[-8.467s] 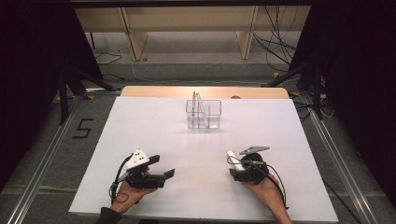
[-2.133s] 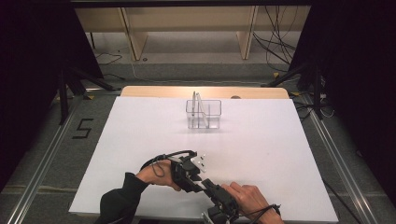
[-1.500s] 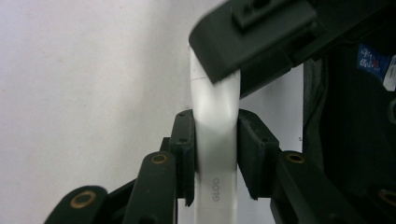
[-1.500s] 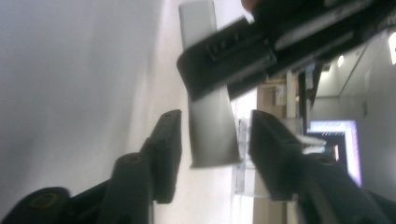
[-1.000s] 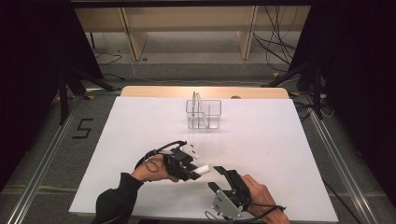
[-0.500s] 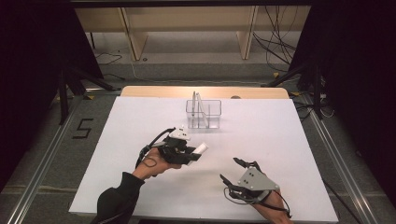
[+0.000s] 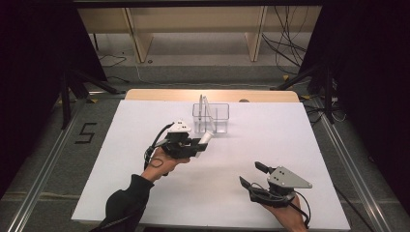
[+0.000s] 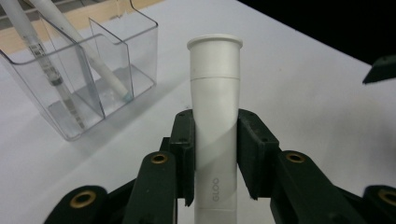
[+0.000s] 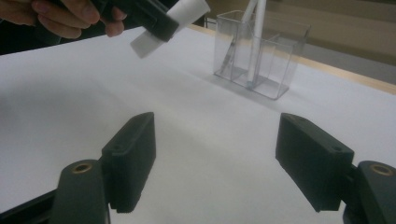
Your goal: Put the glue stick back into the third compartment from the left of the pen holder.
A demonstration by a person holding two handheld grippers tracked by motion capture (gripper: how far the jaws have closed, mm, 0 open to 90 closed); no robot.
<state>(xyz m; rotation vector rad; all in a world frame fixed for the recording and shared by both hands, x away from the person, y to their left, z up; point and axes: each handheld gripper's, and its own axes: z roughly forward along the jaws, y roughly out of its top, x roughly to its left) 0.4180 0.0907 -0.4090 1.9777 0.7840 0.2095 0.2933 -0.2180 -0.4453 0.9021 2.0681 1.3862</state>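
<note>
A white glue stick (image 8: 215, 93) with "GLOO" on its barrel is clamped upright between the pads of my left gripper (image 8: 215, 154). In the high view the left gripper (image 7: 198, 143) holds the glue stick (image 7: 207, 137) just in front of a clear plastic organizer (image 7: 220, 118) that has pens leaning in its compartments. My right gripper (image 7: 251, 174) hovers near the table's front right. Its jaws have just been opening and nothing is between them (image 9: 219, 158). The organizer (image 9: 261, 51) and the held glue stick (image 9: 170, 21) lie ahead of it.
Everything sits on a white tabletop (image 7: 290, 140) with a wooden strip along its far edge. The organizer (image 8: 79, 74) holds a white pen and a thinner marked pen. Dark floor, cables and stands surround the table.
The left gripper has carried the glue stick away from the right gripper and toward the organizer. The right gripper has drawn off to the right and its jaws have spread wider.
</note>
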